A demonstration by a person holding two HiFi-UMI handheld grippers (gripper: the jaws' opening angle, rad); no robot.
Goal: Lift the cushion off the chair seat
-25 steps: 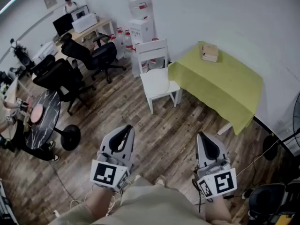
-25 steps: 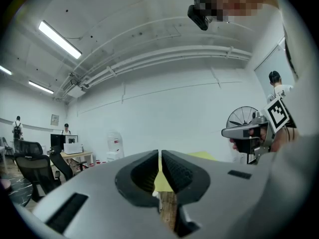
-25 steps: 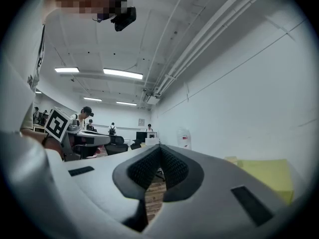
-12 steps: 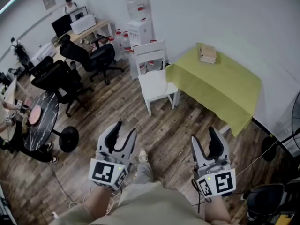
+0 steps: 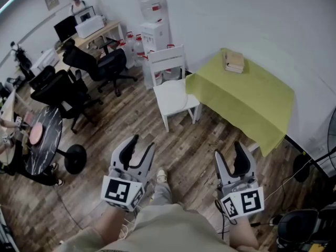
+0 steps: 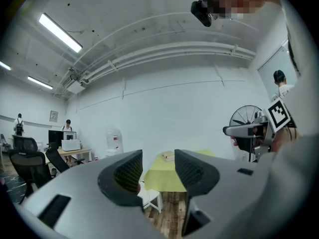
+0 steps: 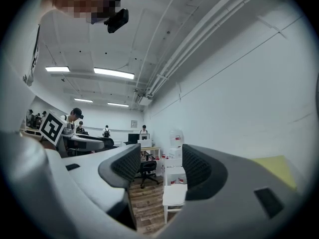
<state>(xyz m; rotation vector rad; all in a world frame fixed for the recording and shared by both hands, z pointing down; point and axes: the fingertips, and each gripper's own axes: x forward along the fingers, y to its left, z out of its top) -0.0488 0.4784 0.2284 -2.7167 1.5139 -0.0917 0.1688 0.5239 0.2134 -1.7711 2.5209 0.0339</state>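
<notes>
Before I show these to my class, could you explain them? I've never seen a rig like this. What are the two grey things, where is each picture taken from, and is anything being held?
There is no robot here. A person holds the left hand-held gripper and the right hand-held gripper, each with two jaws and a marker cube. One picture comes from a camera on the person's head, looking steeply down. The other two come from cameras riding on the grippers, each looking along its own jaws. Both pairs of jaws stand apart and hold nothing. Ahead, on the wood floor, a white chair stands beside a table under a green cloth, with books on it.
</notes>
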